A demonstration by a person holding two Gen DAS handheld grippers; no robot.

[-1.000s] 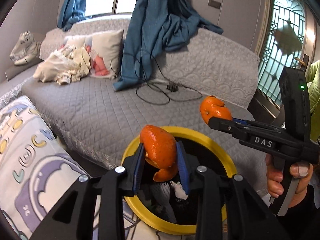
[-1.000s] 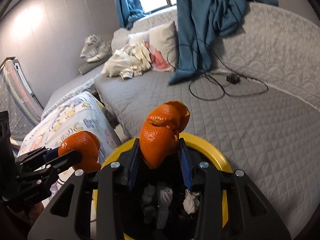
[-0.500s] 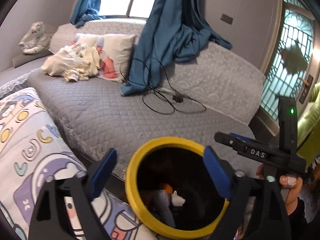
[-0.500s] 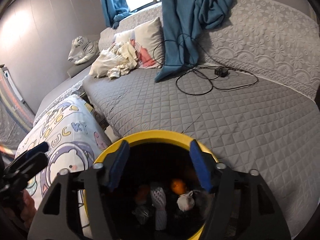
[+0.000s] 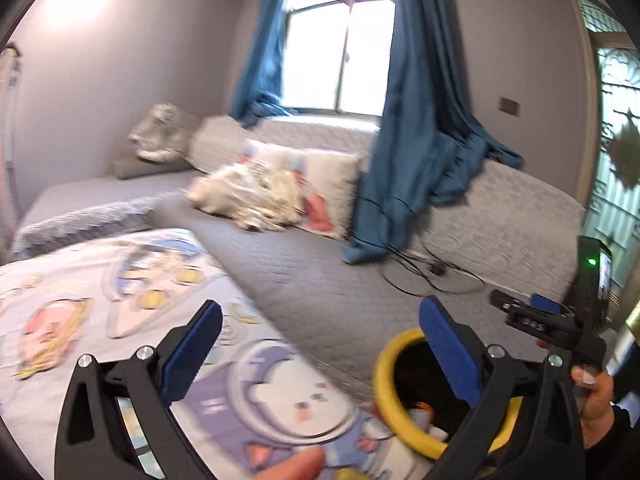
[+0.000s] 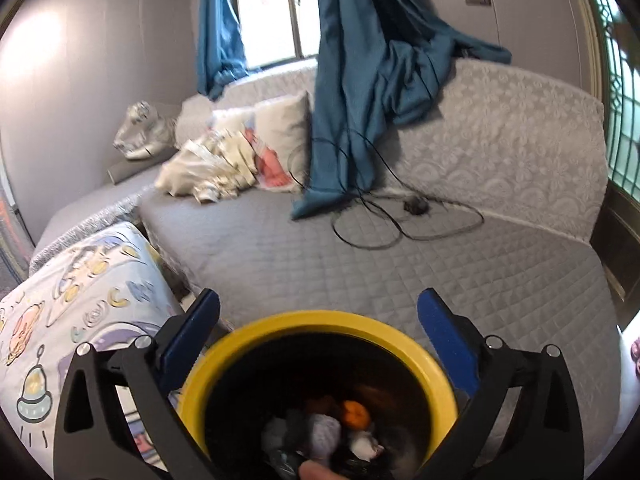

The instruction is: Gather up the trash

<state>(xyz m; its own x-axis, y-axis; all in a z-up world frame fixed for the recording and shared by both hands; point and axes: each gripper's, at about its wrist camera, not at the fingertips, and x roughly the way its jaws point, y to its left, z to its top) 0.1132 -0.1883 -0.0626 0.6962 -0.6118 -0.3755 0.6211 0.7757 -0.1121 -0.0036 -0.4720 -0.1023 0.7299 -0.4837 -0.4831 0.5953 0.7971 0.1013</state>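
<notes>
1. Two hand-held grippers show, both with their blue-padded jaws spread wide and nothing between the pads; the left hand-held gripper fills the bottom of the left wrist view, the right hand-held gripper the bottom of the right wrist view. The jaws of both have just been opening.
2. In the right wrist view the yellow-rimmed bin sits at the bottom centre, right under the spread jaws, its dark inside open to the camera.
3. Inside the bin lies an orange peel, lower centre of the frame, among pale crumpled trash.
4. In the left wrist view the same bin is at the lower right, partly hidden by the right-side jaw, while the left-side jaw hangs over a cartoon-printed blanket that fills the lower left.
5. The right hand-held gripper also shows at the right edge of the left wrist view, held by a hand, with a green light lit on its body.
6. Behind the bin a grey quilted bed spans the middle of both views; a black cable coils on it right of centre.
7. Blue curtains hang from the window at the top and drape onto the bed; a pillow and a heap of pale cloth lie at centre left.
</notes>
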